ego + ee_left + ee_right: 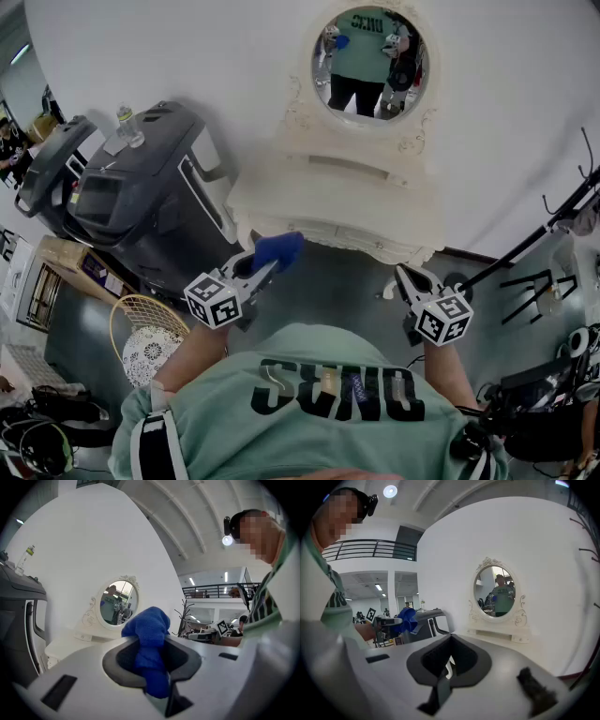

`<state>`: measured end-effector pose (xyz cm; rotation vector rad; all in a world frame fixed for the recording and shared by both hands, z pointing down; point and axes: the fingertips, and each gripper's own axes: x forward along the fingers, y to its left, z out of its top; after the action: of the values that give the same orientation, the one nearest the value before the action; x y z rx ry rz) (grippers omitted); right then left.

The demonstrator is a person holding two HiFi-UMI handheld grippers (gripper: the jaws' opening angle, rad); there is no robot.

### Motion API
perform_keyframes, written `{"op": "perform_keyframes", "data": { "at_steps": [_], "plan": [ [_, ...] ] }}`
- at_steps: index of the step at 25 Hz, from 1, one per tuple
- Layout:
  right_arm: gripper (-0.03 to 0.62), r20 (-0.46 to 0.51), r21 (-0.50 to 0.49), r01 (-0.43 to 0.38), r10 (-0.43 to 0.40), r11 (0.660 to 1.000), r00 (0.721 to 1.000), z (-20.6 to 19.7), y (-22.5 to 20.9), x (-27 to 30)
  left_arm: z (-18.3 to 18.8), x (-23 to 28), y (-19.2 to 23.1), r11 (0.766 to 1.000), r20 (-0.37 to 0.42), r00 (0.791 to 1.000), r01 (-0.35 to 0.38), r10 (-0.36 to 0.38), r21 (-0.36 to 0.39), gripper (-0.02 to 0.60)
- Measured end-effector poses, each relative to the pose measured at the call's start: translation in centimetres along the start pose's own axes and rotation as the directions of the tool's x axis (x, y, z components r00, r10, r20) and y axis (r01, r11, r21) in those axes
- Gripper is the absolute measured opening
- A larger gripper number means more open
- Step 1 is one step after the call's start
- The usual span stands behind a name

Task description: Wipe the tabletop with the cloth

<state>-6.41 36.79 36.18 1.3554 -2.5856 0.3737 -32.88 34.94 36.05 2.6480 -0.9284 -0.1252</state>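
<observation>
A blue cloth is bunched in my left gripper, which is shut on it and held in the air just in front of the white dressing table. In the left gripper view the cloth sticks up between the jaws, with the round mirror behind it. My right gripper is shut with nothing in it, in front of the table's right end. The right gripper view shows the mirror ahead and the left gripper with the cloth off to the left.
A large black machine with a bottle on top stands left of the table. A woven basket lies on the floor below it. A black rack leans at the right. The mirror reflects a person.
</observation>
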Motion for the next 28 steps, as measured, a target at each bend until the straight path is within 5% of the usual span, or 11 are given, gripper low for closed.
{"op": "perform_keyframes", "data": {
  "at_steps": [17,28],
  "plan": [
    [0.012,-0.005,0.055,-0.045,0.045,0.998,0.999,-0.8,-5.6,-0.9,-1.2,4.9,-1.4,0.999,0.010,0.999,-0.033,0.033,0.007,0.103],
    [0.012,-0.068,0.085,-0.106,0.112,0.991,0.991,-2.0,-12.3,-1.6,-3.0,13.1,-3.2,0.998,-0.045,0.999,-0.021,0.019,-0.056,0.103]
  ]
}}
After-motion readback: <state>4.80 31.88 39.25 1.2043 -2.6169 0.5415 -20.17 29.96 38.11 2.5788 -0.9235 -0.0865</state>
